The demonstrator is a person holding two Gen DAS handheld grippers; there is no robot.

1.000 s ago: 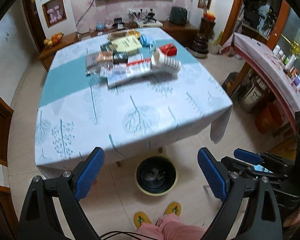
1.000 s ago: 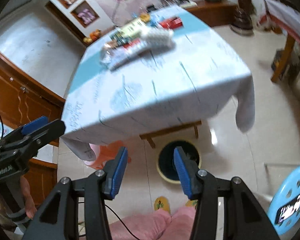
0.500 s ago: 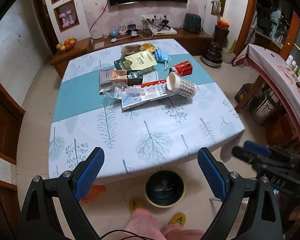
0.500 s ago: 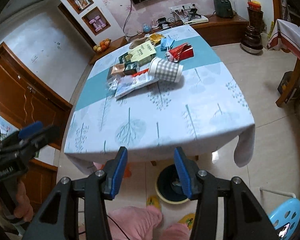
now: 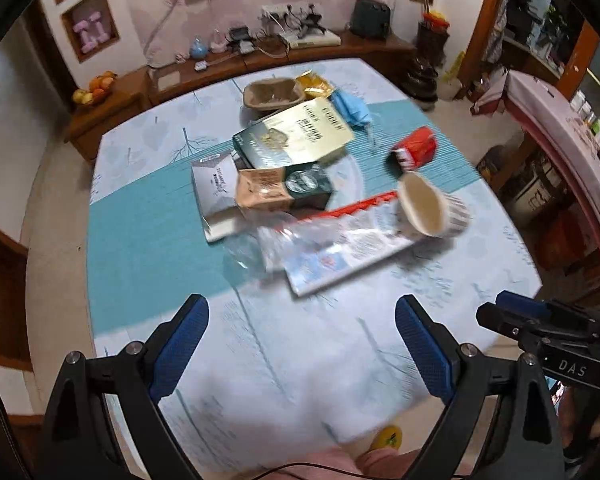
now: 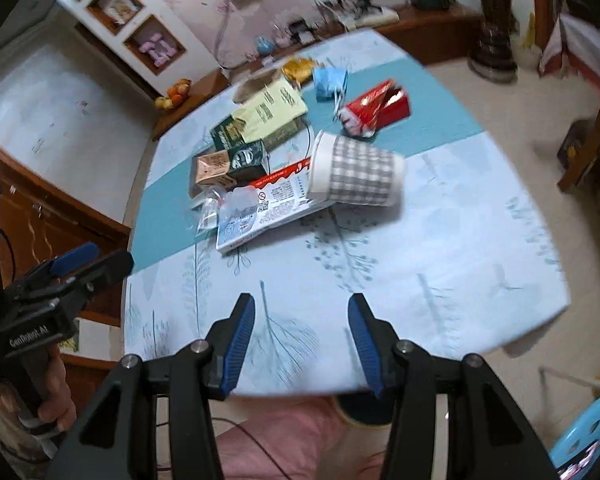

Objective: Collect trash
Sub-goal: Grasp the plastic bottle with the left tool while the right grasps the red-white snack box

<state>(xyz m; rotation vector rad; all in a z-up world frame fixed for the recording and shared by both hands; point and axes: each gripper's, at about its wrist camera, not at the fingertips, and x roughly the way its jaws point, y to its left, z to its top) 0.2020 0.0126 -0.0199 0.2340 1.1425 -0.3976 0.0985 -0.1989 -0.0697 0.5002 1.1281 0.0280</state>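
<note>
While both tongs are hanging empty over the table (image 5: 148,240), the left tongs (image 5: 302,344) are gaping wide, the right tongs (image 6: 302,344) narrower, and the trash (paper cup (image 6: 356,176) tipped over) is lying mid-table.

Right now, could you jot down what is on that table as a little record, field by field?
surface: table with a tree-print cloth and a teal stripe
cup: checked paper cup on its side, resting on a flat printed packet
boxes: yellow-green box, dark green box, red carton
other: blue face mask, brown tray at the far end
left tool: open, empty, over the near cloth
right tool: open, empty
</note>
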